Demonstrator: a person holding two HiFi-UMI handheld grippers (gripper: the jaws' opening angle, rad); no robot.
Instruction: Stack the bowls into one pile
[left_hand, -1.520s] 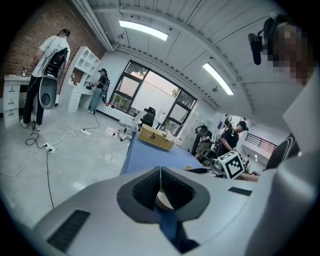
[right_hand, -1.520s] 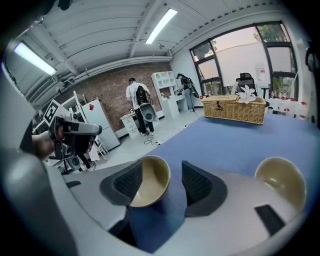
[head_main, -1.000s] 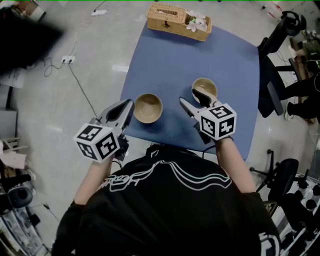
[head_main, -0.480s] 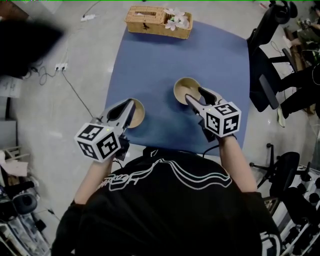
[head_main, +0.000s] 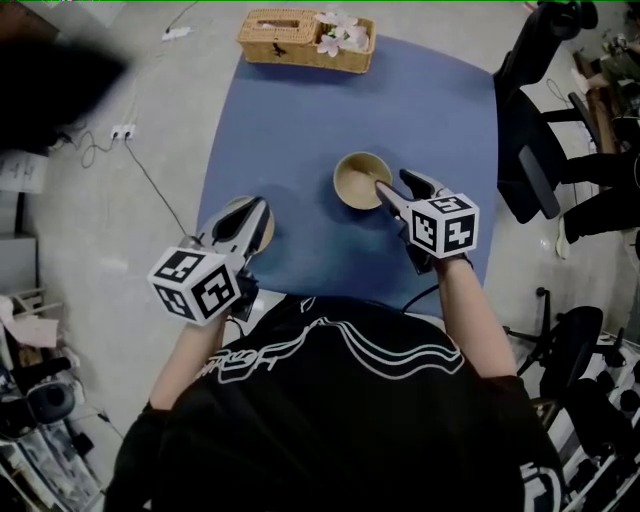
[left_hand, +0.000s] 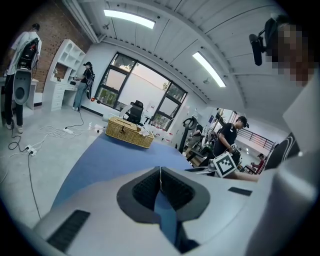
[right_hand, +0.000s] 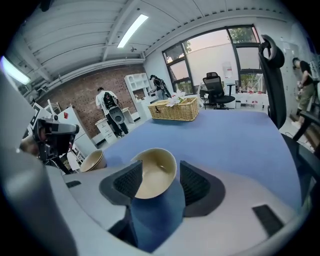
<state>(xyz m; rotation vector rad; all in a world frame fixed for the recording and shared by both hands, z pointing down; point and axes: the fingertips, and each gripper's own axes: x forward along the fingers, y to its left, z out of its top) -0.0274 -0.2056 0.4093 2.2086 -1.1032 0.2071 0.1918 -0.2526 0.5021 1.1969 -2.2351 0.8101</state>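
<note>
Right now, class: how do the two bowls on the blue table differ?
The right bowl stands between the open jaws of the right gripper; the left bowl lies outside the closed jaws of the left gripper. In the head view the right bowl shows almost whole, the left bowl mostly covered. Both are tan.

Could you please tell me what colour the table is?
The table is plain blue; the head view shows it best.
</note>
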